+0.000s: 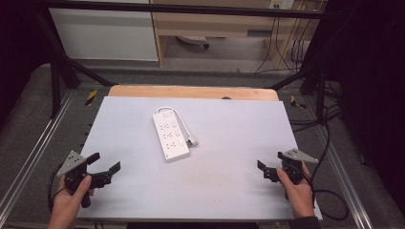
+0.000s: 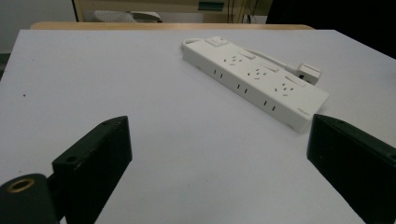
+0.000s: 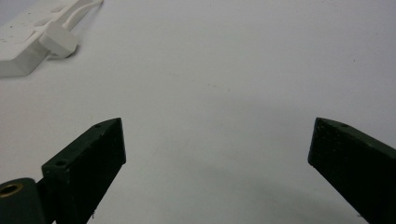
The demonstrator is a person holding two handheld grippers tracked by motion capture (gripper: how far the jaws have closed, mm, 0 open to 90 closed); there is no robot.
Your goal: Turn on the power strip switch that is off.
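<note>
One white plastic power strip (image 1: 170,135) with its short cable and one white plug (image 1: 192,141) lies near the pale grey counter's (image 1: 224,186) centre. Two claws, left (image 1: 106,165) at eight o'clock and right (image 1: 268,167) at four o'clock, gape wide, empty.

Your work surface is a table (image 1: 143,191) covered by a pale, matte grey-white sheet, with a strip of bare light wood showing along its far edge. Lying flat on the sheet, a little left of centre and toward the far half, you have a white power strip (image 1: 170,135), its long side running from far to near and angled slightly. Its face shows three rows of sockets and a switch at the far end. Its short white cord loops from the far end down the right side, and the white plug (image 1: 192,141) rests on the sheet just beside the strip's right edge.
</note>
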